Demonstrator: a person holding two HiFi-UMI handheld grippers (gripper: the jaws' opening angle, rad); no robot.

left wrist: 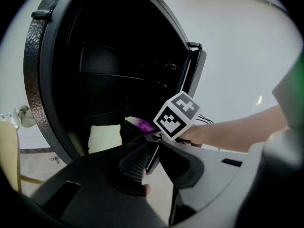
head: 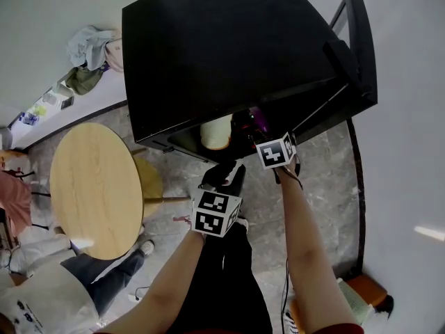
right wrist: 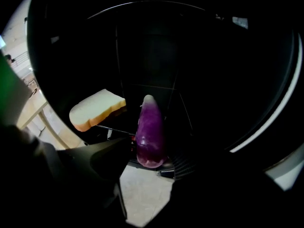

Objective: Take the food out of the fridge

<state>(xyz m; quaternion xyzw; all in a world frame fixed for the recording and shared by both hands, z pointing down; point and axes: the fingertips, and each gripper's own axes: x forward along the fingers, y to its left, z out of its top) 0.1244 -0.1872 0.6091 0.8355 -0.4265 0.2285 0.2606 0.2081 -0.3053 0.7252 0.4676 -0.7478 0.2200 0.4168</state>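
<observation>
A black fridge (head: pixel 229 47) stands open in front of me, its door (head: pixel 358 47) swung out to the right. A slice of bread (head: pixel 215 132) lies on a lower shelf. My right gripper (head: pixel 254 127) reaches into the opening, shut on a purple eggplant (right wrist: pixel 150 132) that sticks out forward between its jaws. The bread (right wrist: pixel 97 109) is just left of the eggplant. My left gripper (head: pixel 222 176) hangs back outside the fridge, below the opening. Its jaws (left wrist: pixel 146 148) are shut with nothing in them. From there I see the bread (left wrist: pixel 104 137) and the eggplant (left wrist: pixel 141 124).
A round wooden table (head: pixel 94 186) stands to the left of the fridge, with a yellow stool (head: pixel 147 179) beside it. A person (head: pixel 42 291) sits at the lower left. Clothes (head: pixel 90 54) lie on a ledge at the back left. Stone floor (head: pixel 327 186) lies below the door.
</observation>
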